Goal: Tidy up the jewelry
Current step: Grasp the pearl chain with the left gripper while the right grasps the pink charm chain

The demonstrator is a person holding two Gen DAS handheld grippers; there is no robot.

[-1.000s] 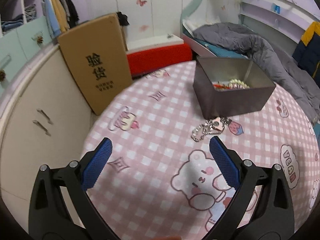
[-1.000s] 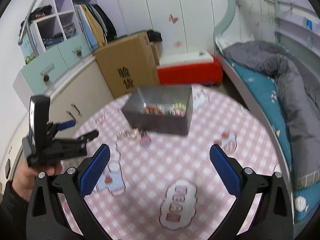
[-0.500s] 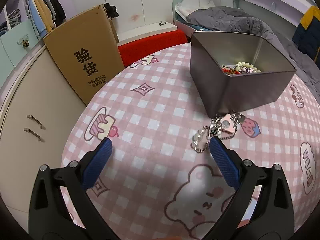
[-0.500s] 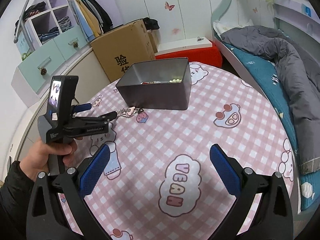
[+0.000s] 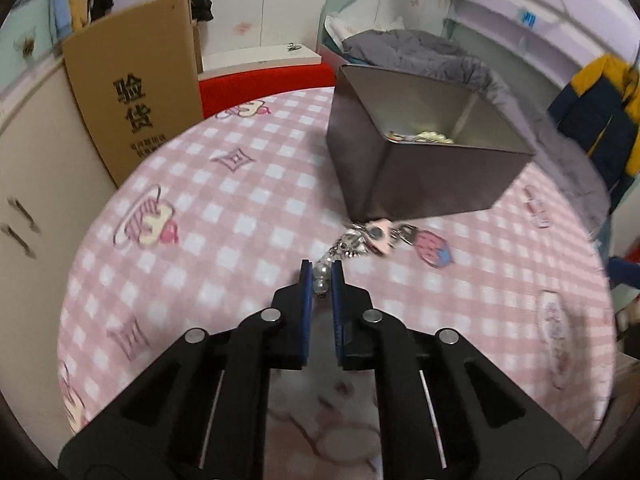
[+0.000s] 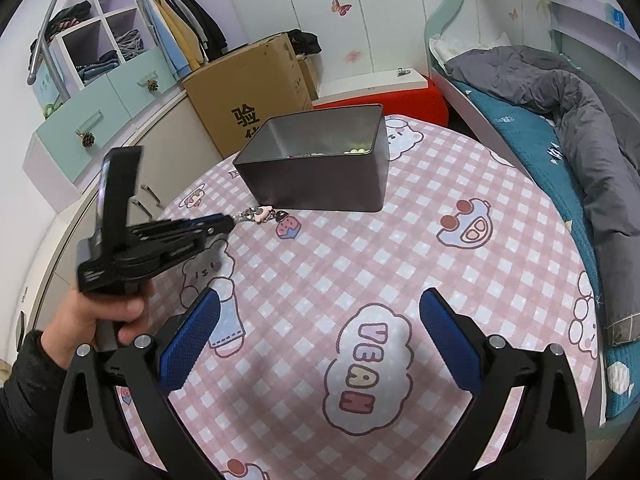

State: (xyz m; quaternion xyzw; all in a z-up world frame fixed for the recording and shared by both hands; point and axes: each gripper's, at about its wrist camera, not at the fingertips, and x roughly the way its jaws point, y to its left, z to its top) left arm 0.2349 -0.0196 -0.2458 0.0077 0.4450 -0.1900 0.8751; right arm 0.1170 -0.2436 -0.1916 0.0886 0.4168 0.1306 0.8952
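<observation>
Left gripper (image 5: 320, 280) jaws pinched the pearl chain (image 5: 357, 242) lying on the counter (image 5: 240, 216), just beside the metal box (image 5: 404, 176). Right gripper (image 6: 320, 320) jaws wide, holding nothing.

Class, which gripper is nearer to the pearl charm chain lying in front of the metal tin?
Left. The left gripper is shut on the pearl charm chain beside the metal tin. The right gripper hangs open, well back over the tablecloth.

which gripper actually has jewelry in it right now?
The left gripper: its blue pads are shut on the pearl chain beside the metal tin. The right gripper is wide open, holding nothing.
</observation>
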